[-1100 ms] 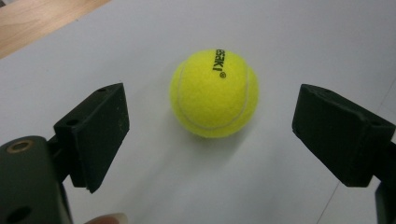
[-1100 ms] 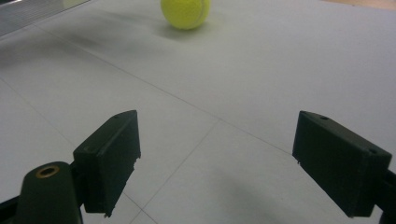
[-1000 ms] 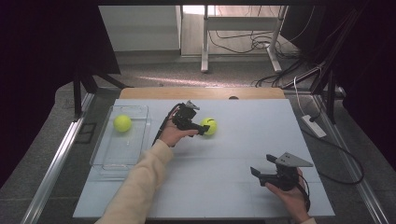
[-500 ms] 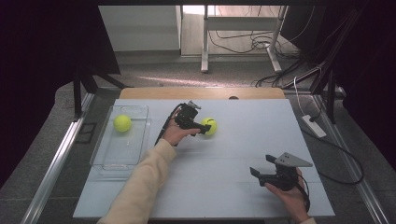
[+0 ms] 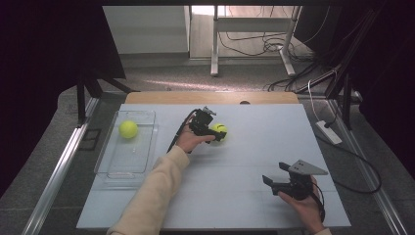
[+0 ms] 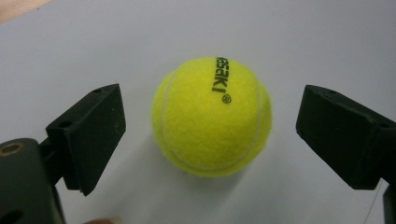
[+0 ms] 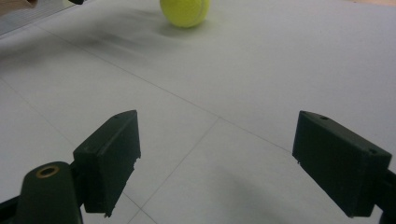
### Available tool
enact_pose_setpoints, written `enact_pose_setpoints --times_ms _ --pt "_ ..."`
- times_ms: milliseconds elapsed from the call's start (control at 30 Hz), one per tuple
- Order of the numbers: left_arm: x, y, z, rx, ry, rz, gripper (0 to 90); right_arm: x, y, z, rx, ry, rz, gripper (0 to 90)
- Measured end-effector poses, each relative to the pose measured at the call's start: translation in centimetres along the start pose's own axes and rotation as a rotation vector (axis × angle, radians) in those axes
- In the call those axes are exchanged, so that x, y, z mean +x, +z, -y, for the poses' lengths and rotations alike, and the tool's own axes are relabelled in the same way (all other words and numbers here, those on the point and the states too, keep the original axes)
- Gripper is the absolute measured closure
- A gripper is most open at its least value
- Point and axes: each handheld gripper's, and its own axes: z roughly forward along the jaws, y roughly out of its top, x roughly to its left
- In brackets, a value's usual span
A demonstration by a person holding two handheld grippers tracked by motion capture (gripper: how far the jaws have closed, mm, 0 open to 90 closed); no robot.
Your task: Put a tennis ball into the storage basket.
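Note:
A yellow tennis ball [image 5: 219, 130] [image 6: 212, 116] lies on the white table top [image 5: 254, 147] near its middle. My left gripper [image 5: 217, 135] [image 6: 210, 140] is right at it, its jaws spread on either side with a gap to each pad; they have just been opening. The same ball [image 7: 185, 11] appears far off in the right gripper view. Another yellow tennis ball [image 5: 128, 129] rests in the clear tray [image 5: 142, 161] at the left. Near the front right of the table my right gripper [image 5: 273, 181] [image 7: 215, 163] stands open, nothing between its fingers.
The clear tray sits along the table's left side. A wooden strip [image 5: 210, 97] runs along the far edge. A white power strip [image 5: 329, 132] and cables [image 5: 362, 166] lie beyond the right edge. Table legs and more cables [image 5: 264, 44] stand on the floor behind.
The left gripper has edged a little toward the ball and lower. The right gripper has kept still.

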Motion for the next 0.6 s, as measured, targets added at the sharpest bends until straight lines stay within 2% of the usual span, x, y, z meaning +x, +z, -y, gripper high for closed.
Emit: enact_pose_setpoints --times_ms 200,300,333,467,600 --pt "-0.1 0.6 0.0 0.003 -0.005 -0.006 11.2 0.0 0.0 0.0 0.003 -0.001 0.003 14.7" --pt "0.0 0.9 0.1 0.020 -0.009 -0.009 15.1 0.0 0.0 0.0 0.004 -0.001 0.003 14.7" --pt "-0.1 1.1 0.1 0.039 -0.018 -0.022 15.1 0.0 0.0 0.0 0.004 -0.002 0.003 14.7" --pt "-0.1 1.1 0.1 0.040 -0.015 -0.008 26.3 -0.1 0.0 0.1 0.006 -0.001 0.005 14.7" --pt "-0.1 1.0 0.1 0.047 -0.018 -0.010 27.4 -0.1 0.1 0.1 0.008 -0.003 0.007 14.7"
